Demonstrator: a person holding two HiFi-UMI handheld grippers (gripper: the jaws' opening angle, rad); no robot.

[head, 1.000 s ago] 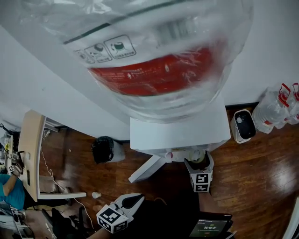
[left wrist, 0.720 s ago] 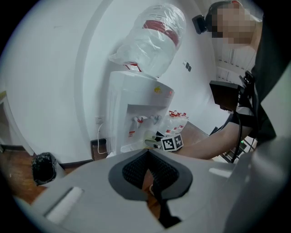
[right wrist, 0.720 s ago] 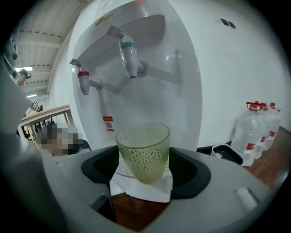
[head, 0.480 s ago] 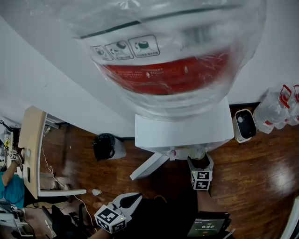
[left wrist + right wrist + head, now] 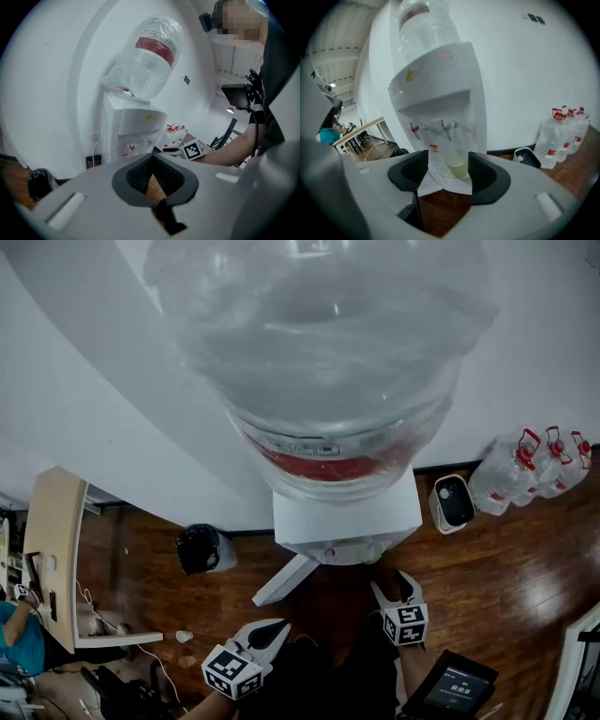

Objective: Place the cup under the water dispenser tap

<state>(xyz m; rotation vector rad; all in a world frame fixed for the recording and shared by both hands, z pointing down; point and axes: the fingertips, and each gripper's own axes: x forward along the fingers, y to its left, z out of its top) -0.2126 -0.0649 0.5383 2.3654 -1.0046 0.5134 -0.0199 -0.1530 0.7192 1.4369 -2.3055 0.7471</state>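
- Cup stands upright on drip tray, under blue tap of dispenser.
- R gripper: clear of cup, jaws part-open & closing, nothing btwn them.
- L gripper: jaws together, empty.
- Cup prob. thin plastic, light, squashy; take mid-wall, gently.

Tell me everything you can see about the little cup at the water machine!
The small pale yellow-green see-through plastic cup stands upright with its open top up. It sits on the white grille drip tray of the white water dispenser, just below the blue tap. It is plain and gets a bit narrower toward the bottom. It looks empty, though that is hard to tell. Only the tray touches it.
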